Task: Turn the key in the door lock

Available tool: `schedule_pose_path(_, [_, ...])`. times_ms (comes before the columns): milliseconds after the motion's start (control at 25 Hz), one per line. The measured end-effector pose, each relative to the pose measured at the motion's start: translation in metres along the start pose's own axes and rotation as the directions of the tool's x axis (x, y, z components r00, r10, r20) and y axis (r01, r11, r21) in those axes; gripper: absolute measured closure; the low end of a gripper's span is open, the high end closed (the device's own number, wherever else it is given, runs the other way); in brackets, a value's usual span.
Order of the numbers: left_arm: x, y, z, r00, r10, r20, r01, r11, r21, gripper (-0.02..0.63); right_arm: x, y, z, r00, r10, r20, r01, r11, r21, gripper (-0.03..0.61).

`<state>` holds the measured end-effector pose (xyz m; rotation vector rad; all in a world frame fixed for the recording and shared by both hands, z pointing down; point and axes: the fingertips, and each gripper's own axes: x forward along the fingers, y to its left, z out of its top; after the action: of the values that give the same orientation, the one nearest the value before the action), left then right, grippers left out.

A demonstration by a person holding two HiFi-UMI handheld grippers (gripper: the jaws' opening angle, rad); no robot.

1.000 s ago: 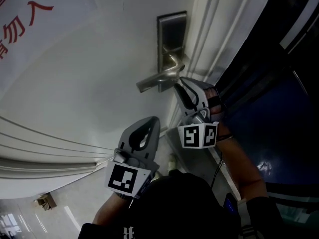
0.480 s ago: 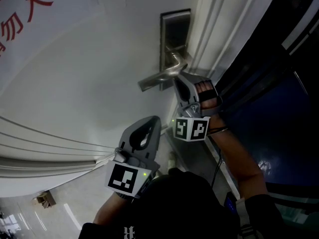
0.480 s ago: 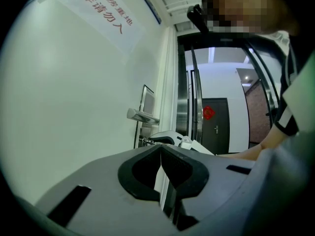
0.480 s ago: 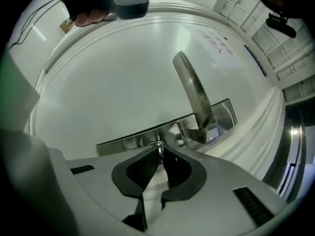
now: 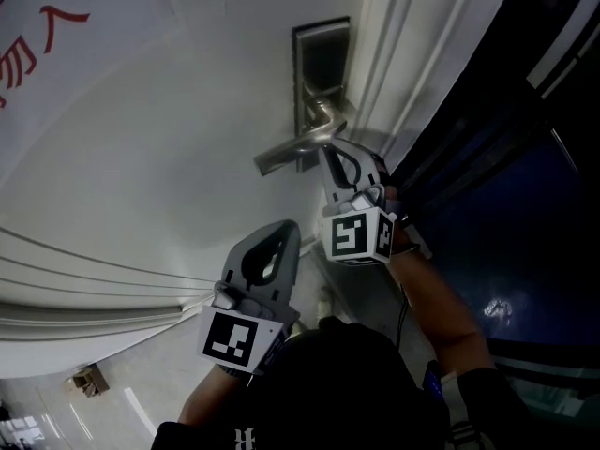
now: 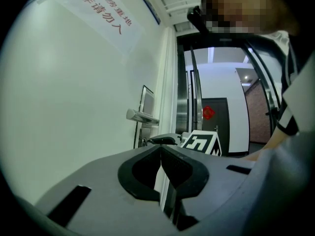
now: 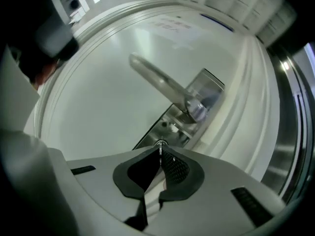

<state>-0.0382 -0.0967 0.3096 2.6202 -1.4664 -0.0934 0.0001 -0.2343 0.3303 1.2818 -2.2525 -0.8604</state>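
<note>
Right gripper view: my right claw [image 7: 160,156], facing the lock.
Claw state: jaws pinched together on the key [image 7: 160,150], which shows edge-on as a thin bright sliver between the pads [image 7: 175,168].
Key place: at the lower end of the lock plate [image 7: 173,124], below the lever handle [image 7: 157,80]. Its blade appears seated in the plate at my jaw tips.
Why so held: a flat pinch across the key's head lets a roll of my wrist become the turn, I judge.
Materials: key, thin metal; pads, dark, one finely dimpled; lock plate and lever handle, brushed steel, the lever a rounded bar.
Left gripper view: my left claw [image 6: 161,154].
Claw state: jaws closed tip to tip, nothing between them.
Why so held: parked apart from the lock, out of the working claw's way, I judge.
Beyond it: the right claw's marker cube [image 6: 203,142], near the lock plate's lower end.
Head view: door [image 5: 169,157], near its latch edge.
Door: smooth, matt, pale panel with raised mouldings along the latch edge; sign [image 5: 28,45] with red characters away from that edge.
Right claw place: tips at the lock plate's lower end, just under the lever handle; the key is hidden behind them.
Left claw place: lower on the door face, apart from the plate.
Task stage: key gripped; how far it is turned, I cannot tell.
</note>
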Motion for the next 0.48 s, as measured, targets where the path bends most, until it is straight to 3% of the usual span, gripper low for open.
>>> schedule_pose_path(160, [-0.001, 0.001, 0.0, 1.0, 0.004, -0.001, -0.004, 1.0, 0.0, 0.606, 0.0, -0.003, -0.001, 0.999, 0.048, 0.008, -0.049, 0.961, 0.273, 0.557])
schedule_pose_path(240, [-0.002, 0.001, 0.0, 1.0, 0.006, 0.0, -0.005, 1.0, 0.002, 0.606, 0.0, -0.005, -0.003, 0.997, 0.069, 0.024, -0.072, 0.902, 0.425, 0.557])
schedule_pose_path(280, [-0.002, 0.0, 0.001, 1.0, 0.006, -0.001, -0.006, 1.0, 0.003, 0.606, 0.0, -0.006, -0.005, 0.996, 0.08, 0.037, -0.087, 0.853, 0.515, 0.557])
schedule_pose_path(320, [-0.003, 0.0, 0.001, 1.0, 0.006, -0.001, -0.006, 1.0, 0.004, 0.606, 0.0, -0.007, -0.006, 0.994, 0.092, 0.053, -0.105, 0.785, 0.61, 0.557])
schedule_pose_path(360, [-0.003, 0.0, 0.001, 1.0, 0.007, -0.001, -0.007, 1.0, 0.004, 0.606, 0.0, -0.007, -0.008, 0.992, 0.105, 0.073, -0.126, 0.697, 0.706, 0.557])
schedule_pose_path(400, [-0.003, 0.001, 0.001, 1.0, 0.008, -0.001, -0.008, 1.0, 0.005, 0.606, 0.0, -0.008, -0.01, 0.989, 0.116, 0.096, -0.147, 0.589, 0.795, 0.557])
schedule_pose_path(480, [-0.003, 0.001, 0.001, 1.0, 0.009, -0.001, -0.009, 1.0, 0.006, 0.606, 0.001, -0.008, -0.014, 0.98, 0.129, 0.151, -0.186, 0.333, 0.925, 0.555])
